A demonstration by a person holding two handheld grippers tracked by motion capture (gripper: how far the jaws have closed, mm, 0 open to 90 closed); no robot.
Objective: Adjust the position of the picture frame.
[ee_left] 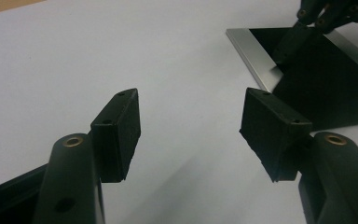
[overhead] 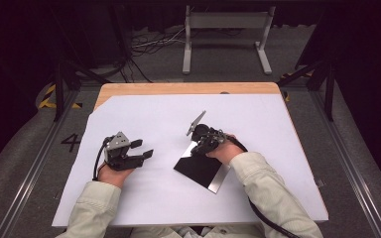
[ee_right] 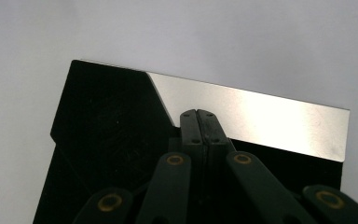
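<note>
White sheeting covers the wooden desk (overhead: pixel 129 89), with dark floor and cables behind. One flat, mirror-like dark rectangular plate with a silvery edge (overhead: pixel 198 168) lies right of centre on the sheet. The right claw (overhead: pixel 194 147) angles down onto the plate's far edge, wrist bent, clenched with its pads pressed together; whether they pinch the plate or only touch it is hard to make out. The left claw (overhead: pixel 145 148) rests low on the sheet, well apart from the plate, released and pointing toward it. Both sleeves are cut off at the bottom edge.
</note>
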